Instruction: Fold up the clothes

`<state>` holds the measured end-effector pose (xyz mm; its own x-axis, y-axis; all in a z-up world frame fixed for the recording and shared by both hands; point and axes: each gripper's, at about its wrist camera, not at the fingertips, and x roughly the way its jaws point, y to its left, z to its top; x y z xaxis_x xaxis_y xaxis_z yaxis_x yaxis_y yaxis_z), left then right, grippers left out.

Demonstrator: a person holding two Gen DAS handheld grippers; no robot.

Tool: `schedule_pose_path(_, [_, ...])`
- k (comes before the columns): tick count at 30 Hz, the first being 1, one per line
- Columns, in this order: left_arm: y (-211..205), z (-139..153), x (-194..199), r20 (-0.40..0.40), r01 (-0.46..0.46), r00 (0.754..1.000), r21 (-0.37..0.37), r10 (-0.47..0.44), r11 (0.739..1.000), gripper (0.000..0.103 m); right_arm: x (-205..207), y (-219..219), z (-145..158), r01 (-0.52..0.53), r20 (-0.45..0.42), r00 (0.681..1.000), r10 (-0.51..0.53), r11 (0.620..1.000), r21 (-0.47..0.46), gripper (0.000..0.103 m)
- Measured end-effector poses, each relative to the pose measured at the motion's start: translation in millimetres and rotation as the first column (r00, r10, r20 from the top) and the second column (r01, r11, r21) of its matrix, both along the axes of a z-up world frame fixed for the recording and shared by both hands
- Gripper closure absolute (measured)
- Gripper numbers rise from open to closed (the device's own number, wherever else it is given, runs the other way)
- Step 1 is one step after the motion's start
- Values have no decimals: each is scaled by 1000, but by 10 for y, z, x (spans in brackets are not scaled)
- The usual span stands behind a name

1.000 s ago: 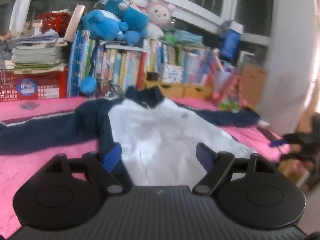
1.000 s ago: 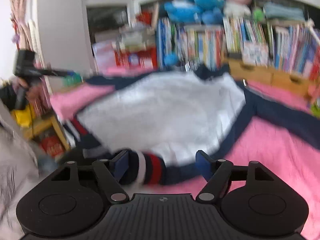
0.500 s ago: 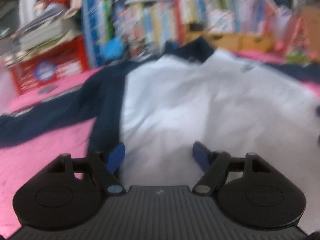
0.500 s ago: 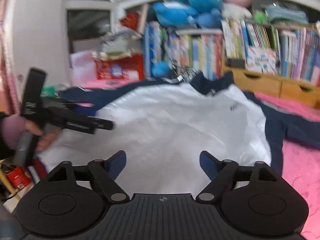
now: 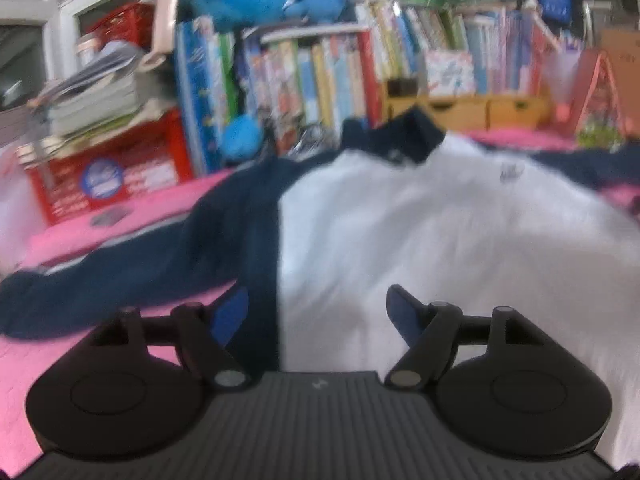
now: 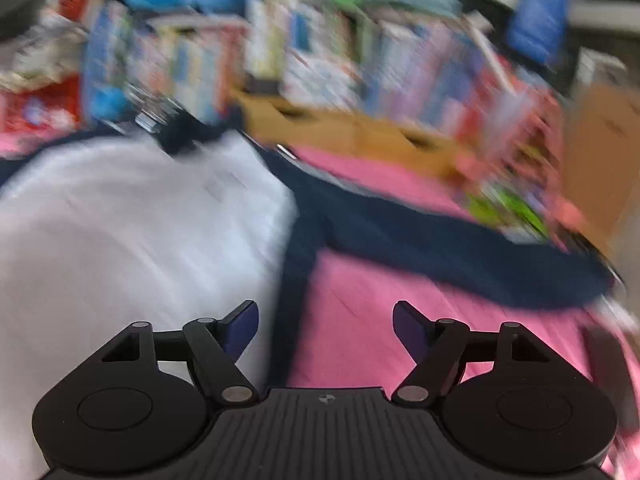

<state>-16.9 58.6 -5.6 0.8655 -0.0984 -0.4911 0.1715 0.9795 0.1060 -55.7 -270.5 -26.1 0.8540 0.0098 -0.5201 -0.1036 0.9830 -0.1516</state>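
Pink blanket (image 5: 100,232) covers the surface. On it I see the shirt (image 5: 440,232) spread flat, white body, navy sleeves out to both sides, collar toward the books (image 5: 320,76). My left gripper (image 5: 318,316) hangs wide open over its left seam, gripping nothing. Right gripper (image 6: 324,330), equally spread and empty, over the right edge; that view is blurred.

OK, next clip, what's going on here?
A person holding a gripper in each hand is about to fold a white shirt with navy sleeves, which lies spread flat on a pink cover in front of a row of books. The left gripper is open over the seam between body and one sleeve; the right gripper is open by the opposite side seam. Neither grips fabric yet. The right view is blurred.
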Motion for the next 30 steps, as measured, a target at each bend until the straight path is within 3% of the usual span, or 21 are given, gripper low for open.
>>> schedule_pose_path(3, [-20, -45, 223, -17, -19, 1000, -6, 18, 1000, 29, 288, 409, 62, -151, 14, 988, 151, 987, 50, 23])
schedule_pose_path(6, [34, -141, 407, -71, -70, 995, -1, 70, 998, 39, 681, 854, -18, -265, -9, 963, 268, 957, 114, 23])
schedule_pose_path(8, [70, -205, 529, -106, -104, 989, 5, 103, 995, 38, 924, 1078, -101, -289, -33, 954, 298, 944, 162, 25])
schedule_pose_path(12, [237, -262, 635, -143, -165, 976, 10, 165, 986, 38, 1128, 1357, -295, -282, -93, 949, 300, 945, 168, 29])
schedule_pose_path(14, [396, -207, 538, -112, -215, 971, -32, 210, 976, 39, 1141, 1425, -380, -276, -118, 950, 290, 953, 124, 29])
schedule_pose_path(17, [784, -35, 258, -32, -283, 959, -204, 283, 937, 40, 1174, 1398, -424, -262, -127, 952, 280, 955, 138, 28])
schedule_pose_path(19, [1109, 48, 158, -3, -381, 920, -252, 393, 890, 37, 1180, 1374, -437, -258, -132, 952, 277, 955, 145, 27])
schedule_pose_path(21, [1480, 61, 163, -8, -502, 855, -263, 518, 824, 35, 1172, 1370, -440, -259, -132, 952, 277, 956, 140, 25])
schedule_pose_path(25, [2149, -27, 231, -41, -730, 661, -268, 749, 629, 48, 1163, 1371, -441, -261, -132, 951, 280, 955, 141, 25])
schedule_pose_path(29, [2653, -164, 285, -102, -810, 533, -349, 840, 472, 48, 1166, 1374, -450, -259, -134, 951, 278, 956, 140, 24])
schedule_pose_path(30, [2735, -196, 304, -112, -811, 523, -371, 845, 453, 48, 1168, 1380, -450, -259, -134, 951, 277, 956, 139, 23])
